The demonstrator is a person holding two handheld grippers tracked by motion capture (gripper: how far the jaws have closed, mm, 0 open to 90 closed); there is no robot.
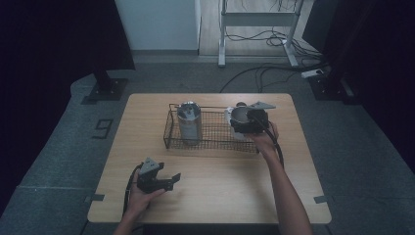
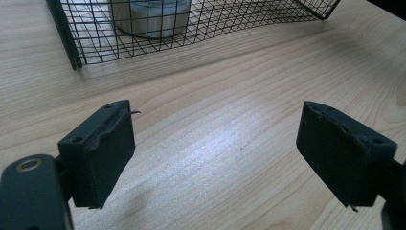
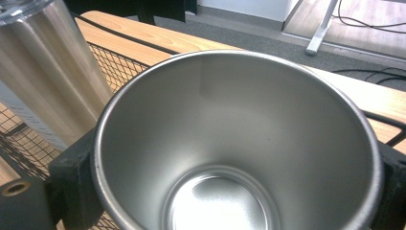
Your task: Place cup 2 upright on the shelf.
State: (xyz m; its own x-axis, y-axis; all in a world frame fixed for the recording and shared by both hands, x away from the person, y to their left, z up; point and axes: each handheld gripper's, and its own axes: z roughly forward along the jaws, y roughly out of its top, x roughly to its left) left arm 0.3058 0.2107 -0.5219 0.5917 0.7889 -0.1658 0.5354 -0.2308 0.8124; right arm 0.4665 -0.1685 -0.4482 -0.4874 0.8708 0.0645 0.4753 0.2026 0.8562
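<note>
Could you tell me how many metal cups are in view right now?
2. One lidded cup stands upright in the left part of the wire basket. One open cup is held between the jaws of the right gripper at the basket's right end.

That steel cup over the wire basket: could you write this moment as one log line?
right tongs: shut on steel cup | place: over wire basket | left tongs: open, nothing between | basket holds: lidded tumbler
</note>
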